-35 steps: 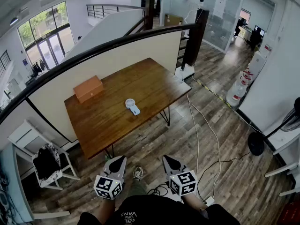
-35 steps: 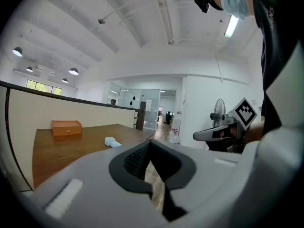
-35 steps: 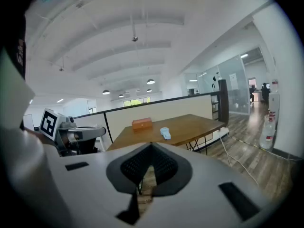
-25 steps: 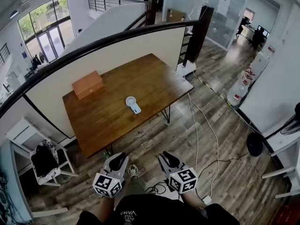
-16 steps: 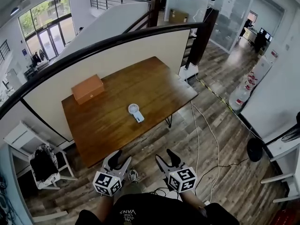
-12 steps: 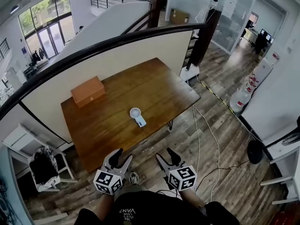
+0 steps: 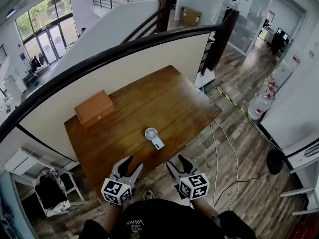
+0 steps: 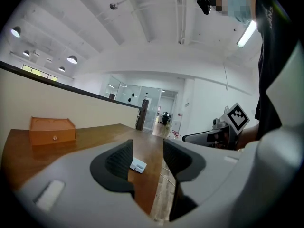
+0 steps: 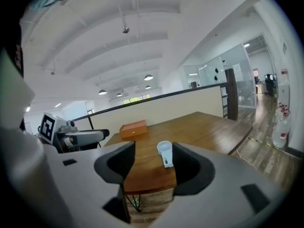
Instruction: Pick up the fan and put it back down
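Note:
A small white handheld fan [image 7: 153, 137] lies flat on the brown wooden table [image 7: 174, 101], near its front edge. It shows ahead between the jaws in the right gripper view as the fan [image 9: 165, 153], and only its handle end [image 8: 138, 165] shows in the left gripper view. My left gripper [image 7: 131, 165] and right gripper [image 7: 177, 164] hover side by side over the floor just short of the table's front edge. Both stand open with nothing between their jaws, well short of the fan.
An orange-brown wooden box [image 7: 94, 107] sits at the table's back left, against a cream partition with a dark rail [image 7: 124, 46]. A white chair with dark cloth [image 7: 50, 190] stands at the lower left. Cables [image 7: 230, 148] trail over the plank floor to the right.
Both grippers went from shut to open and moved forward toward the table's front edge. The table and fan now sit closer and lower in the head view.

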A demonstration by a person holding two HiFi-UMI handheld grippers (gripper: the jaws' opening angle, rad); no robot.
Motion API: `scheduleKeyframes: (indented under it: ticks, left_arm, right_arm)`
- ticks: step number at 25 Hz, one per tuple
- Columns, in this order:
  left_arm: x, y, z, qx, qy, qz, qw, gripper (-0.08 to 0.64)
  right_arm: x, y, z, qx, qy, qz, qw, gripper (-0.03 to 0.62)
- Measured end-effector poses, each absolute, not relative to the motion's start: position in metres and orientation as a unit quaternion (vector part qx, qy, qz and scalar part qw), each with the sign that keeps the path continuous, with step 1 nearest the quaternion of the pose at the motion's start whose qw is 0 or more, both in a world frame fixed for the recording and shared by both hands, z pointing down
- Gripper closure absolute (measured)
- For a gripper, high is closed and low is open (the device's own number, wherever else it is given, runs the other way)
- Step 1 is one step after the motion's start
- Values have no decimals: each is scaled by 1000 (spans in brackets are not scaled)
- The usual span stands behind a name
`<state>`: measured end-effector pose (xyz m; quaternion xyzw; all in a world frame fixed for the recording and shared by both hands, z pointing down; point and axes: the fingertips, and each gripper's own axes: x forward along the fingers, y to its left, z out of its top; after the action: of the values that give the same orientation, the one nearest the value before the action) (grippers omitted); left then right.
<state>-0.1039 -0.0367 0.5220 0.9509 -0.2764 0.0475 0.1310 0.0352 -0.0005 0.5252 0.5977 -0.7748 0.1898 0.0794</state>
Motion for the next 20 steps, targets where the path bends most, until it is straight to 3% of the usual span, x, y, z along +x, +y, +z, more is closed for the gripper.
scheduleKeyframes:
  ticks: [6, 20]
  left_arm:
    - [-107, -63, 534, 953, -261, 60, 139, 374]
    - [-96, -116, 555, 927, -327, 65, 171, 374]
  right_arm:
    - [32, -25, 551, 600, -764, 214, 100, 371]
    - [36, -117, 625, 533, -784, 229, 220, 337]
